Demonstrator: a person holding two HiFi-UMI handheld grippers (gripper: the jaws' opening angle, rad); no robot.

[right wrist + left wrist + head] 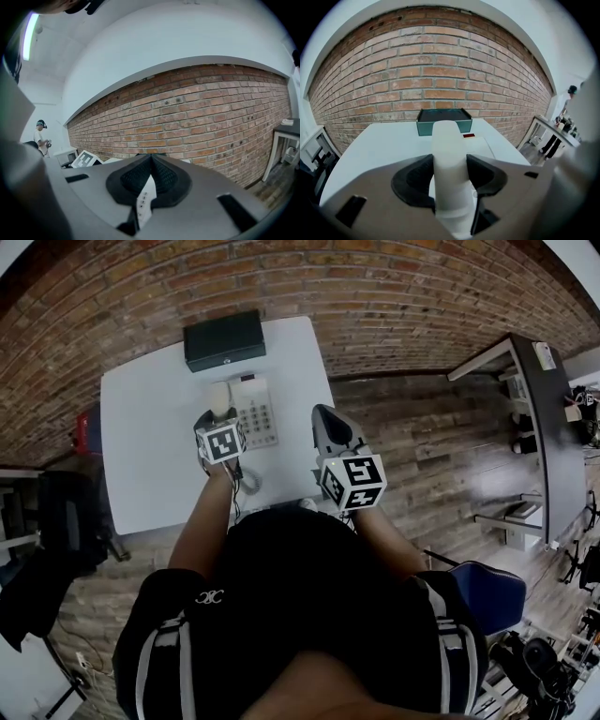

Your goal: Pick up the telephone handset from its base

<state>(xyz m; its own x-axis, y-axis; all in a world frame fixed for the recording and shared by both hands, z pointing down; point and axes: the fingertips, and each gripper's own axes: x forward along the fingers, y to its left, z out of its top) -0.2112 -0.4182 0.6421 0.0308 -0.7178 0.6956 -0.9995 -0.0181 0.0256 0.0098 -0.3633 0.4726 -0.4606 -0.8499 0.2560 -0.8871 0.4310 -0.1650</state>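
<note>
The white telephone handset (218, 396) lies lengthwise between the jaws of my left gripper (212, 418), just left of the phone base (256, 414) with its keypad. In the left gripper view both dark pads (415, 180) press the handset (449, 150) from either side, and it sits a little above the base (483, 146). The left gripper (450, 174) is shut on it. A coiled cord (247, 482) trails toward me. My right gripper (324, 414) hovers right of the phone over the table edge, and its jaws (151, 161) are shut with nothing held.
A dark green box (224, 339) stands at the far edge of the white table (150, 446), against the brick wall. A dark chair (56, 521) is at the left and a grey desk (544, 427) at the right. A person (42, 133) stands far off.
</note>
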